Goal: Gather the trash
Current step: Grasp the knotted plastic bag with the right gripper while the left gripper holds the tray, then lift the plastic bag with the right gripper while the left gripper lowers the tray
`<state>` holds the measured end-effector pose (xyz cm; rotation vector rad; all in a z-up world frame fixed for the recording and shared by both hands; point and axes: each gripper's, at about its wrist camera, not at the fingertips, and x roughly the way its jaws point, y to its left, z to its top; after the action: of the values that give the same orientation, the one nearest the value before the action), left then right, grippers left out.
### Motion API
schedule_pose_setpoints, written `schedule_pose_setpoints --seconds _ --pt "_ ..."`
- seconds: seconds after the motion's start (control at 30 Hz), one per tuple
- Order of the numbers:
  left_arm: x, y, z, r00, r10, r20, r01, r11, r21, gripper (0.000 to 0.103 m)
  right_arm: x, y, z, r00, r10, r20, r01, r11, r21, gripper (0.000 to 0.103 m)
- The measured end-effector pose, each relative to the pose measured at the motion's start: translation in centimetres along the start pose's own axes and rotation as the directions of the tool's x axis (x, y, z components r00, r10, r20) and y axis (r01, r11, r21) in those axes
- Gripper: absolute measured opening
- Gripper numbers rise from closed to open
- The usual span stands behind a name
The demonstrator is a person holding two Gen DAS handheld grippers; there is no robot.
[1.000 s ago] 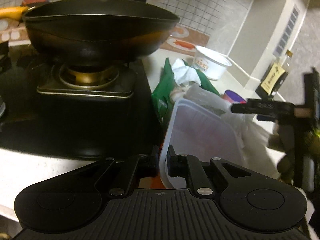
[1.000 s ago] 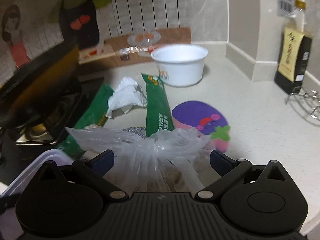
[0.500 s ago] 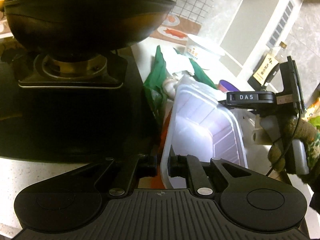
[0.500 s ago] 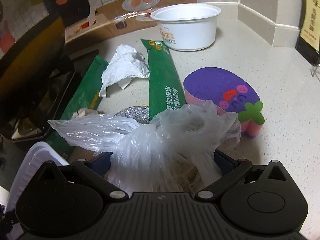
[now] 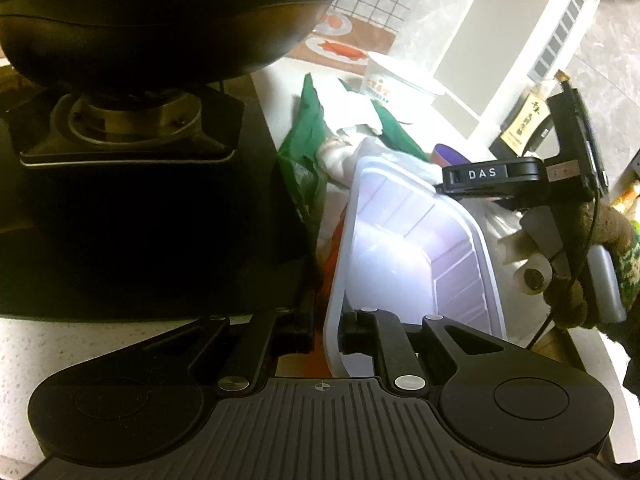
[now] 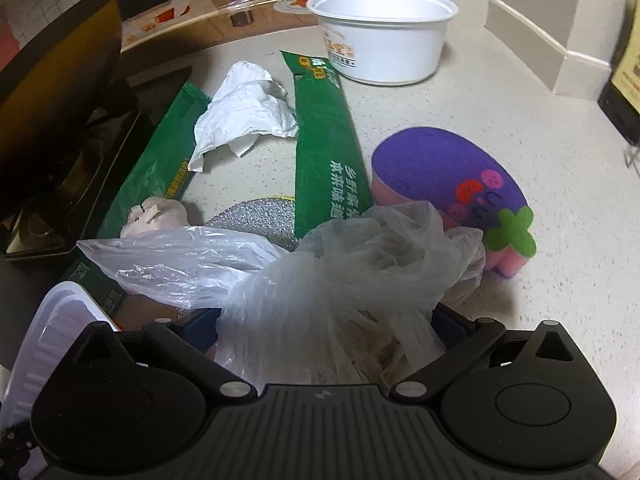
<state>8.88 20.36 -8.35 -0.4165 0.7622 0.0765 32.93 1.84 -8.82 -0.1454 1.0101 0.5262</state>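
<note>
My left gripper (image 5: pixel 326 330) is shut on the near rim of a translucent white plastic container (image 5: pixel 404 248), held tilted beside the stove. My right gripper (image 6: pixel 326 326) is wide around a crumpled clear plastic bag (image 6: pixel 320 272); the bag hides the fingertips, so contact is unclear. On the counter beyond lie two green wrappers (image 6: pixel 328 148), a crumpled white tissue (image 6: pixel 244 116), a garlic bulb (image 6: pixel 154 212) and a white paper bowl (image 6: pixel 384 32). The container's corner shows at lower left in the right wrist view (image 6: pixel 48 336). The right gripper's body shows in the left wrist view (image 5: pixel 520 176).
A black wok (image 5: pixel 152 20) sits on a gas stove (image 5: pixel 132 184) at the left. A purple and pink sponge (image 6: pixel 452 188) lies right of the bag. A dark bottle (image 5: pixel 524 124) stands by the wall corner. A silver mesh pad (image 6: pixel 256 216) lies under the wrappers.
The left gripper has tilted the container up, showing its empty inside. The right gripper has moved forward and down around the plastic bag, which now fills the space between its fingers.
</note>
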Motion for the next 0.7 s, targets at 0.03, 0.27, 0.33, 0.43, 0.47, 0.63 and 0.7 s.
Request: schedule_pose_setpoints --seconds 0.03,0.27,0.33,0.43,0.47,0.63,0.7 --pt "0.1 0.1 0.1 1.000 -0.004 -0.001 0.004 1.000 -0.003 0.014 -0.4 0.4 -0.1 0.999 -0.013 0.034 0.014 1.000 -0.013 0.095" --pt "0.8 0.6 0.7 0.998 -0.057 -0.014 0.057 0.998 -0.030 0.012 -1.3 2.3 0.0 0.987 -0.097 0.125 0.110 0.988 -0.107 0.045" --pt "1.0 0.6 1.0 0.998 -0.067 -0.018 0.066 0.997 -0.029 0.012 -1.7 1.8 0.2 0.986 -0.102 0.132 0.112 0.991 -0.072 0.032" --pt "1.6 0.7 1.6 0.995 -0.097 -0.031 0.096 0.995 -0.022 0.012 -3.0 1.0 0.4 0.982 -0.111 0.154 0.117 0.993 -0.028 0.022" --pt "1.8 0.7 1.8 0.994 -0.105 -0.033 0.104 0.994 -0.019 0.012 -3.5 0.7 0.4 0.979 -0.120 0.166 0.124 0.992 -0.013 0.021" --pt "1.9 0.8 3.6 0.990 -0.142 0.017 0.142 0.990 0.012 0.012 -7.5 -0.4 0.0 0.958 -0.159 0.239 0.141 0.986 0.089 0.019" --pt "1.9 0.5 4.2 0.989 -0.142 0.044 0.141 0.990 0.030 0.012 -9.1 -0.7 -0.6 0.948 -0.167 0.271 0.139 0.983 0.119 0.019"
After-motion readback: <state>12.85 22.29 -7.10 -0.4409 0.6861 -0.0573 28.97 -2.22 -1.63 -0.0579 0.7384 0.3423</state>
